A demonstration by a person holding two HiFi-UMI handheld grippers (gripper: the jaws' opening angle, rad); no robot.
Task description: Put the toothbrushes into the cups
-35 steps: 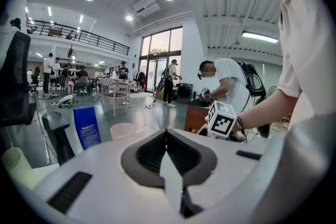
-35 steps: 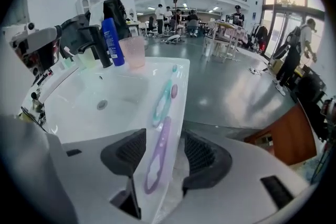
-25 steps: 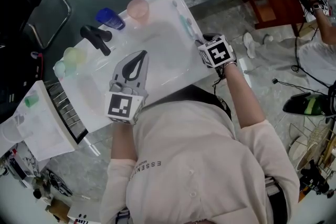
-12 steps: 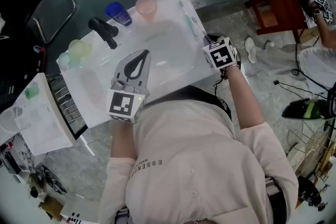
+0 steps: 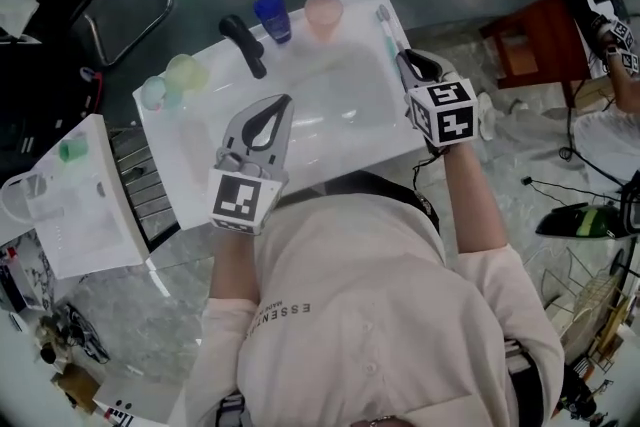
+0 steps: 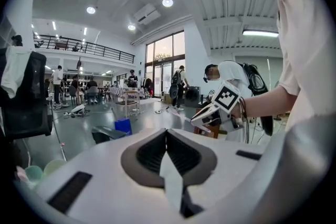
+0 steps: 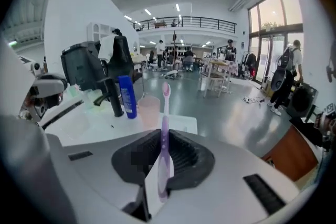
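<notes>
My right tool [image 7: 164, 132] is clamped on the purple toothbrush [image 7: 166, 99], bristles up, by the counter's [image 5: 190, 165] right edge, short of the pink cup [image 7: 148, 111]. My left tool [image 6: 167, 136] is closed and empty.

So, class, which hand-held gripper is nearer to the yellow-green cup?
Left. In the head view, the left hand-held gripper is just to the lower right of the yellow-green cup. The right hand-held gripper is much farther right, beyond the pink cup.

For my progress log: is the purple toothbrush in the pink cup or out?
Out. The right gripper clamps the purple toothbrush, apart from the pink cup.
</notes>
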